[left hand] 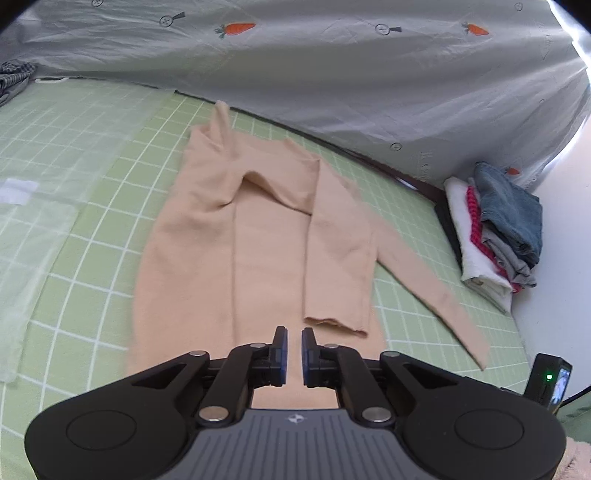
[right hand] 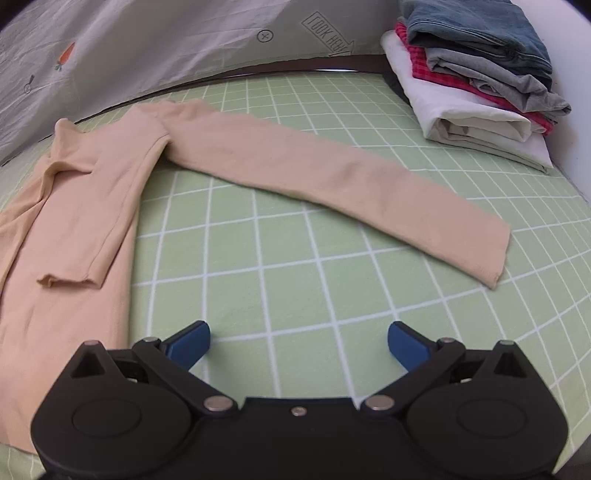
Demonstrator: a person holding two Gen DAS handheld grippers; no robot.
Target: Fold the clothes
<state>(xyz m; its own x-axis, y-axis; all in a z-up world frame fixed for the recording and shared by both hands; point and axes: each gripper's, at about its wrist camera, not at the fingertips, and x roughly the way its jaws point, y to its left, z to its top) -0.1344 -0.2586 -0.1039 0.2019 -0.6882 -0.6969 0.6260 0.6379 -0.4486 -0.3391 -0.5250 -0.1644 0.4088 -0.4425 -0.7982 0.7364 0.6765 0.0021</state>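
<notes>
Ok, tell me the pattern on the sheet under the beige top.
Light green sheet with a white grid; clearest in the right wrist view.

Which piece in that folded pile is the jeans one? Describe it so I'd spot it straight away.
Start at the green checked mat and go to its far right corner, where the stack of folded clothes sits. The denim piece is the very top layer. It is the only faded blue one, lying above grey, red-pink checked and white layers.

Grey printed sheet (right hand: 184, 44) bore boxed arrow label "LOOK HERE", upside down in right wrist view. No other legible text.
</notes>
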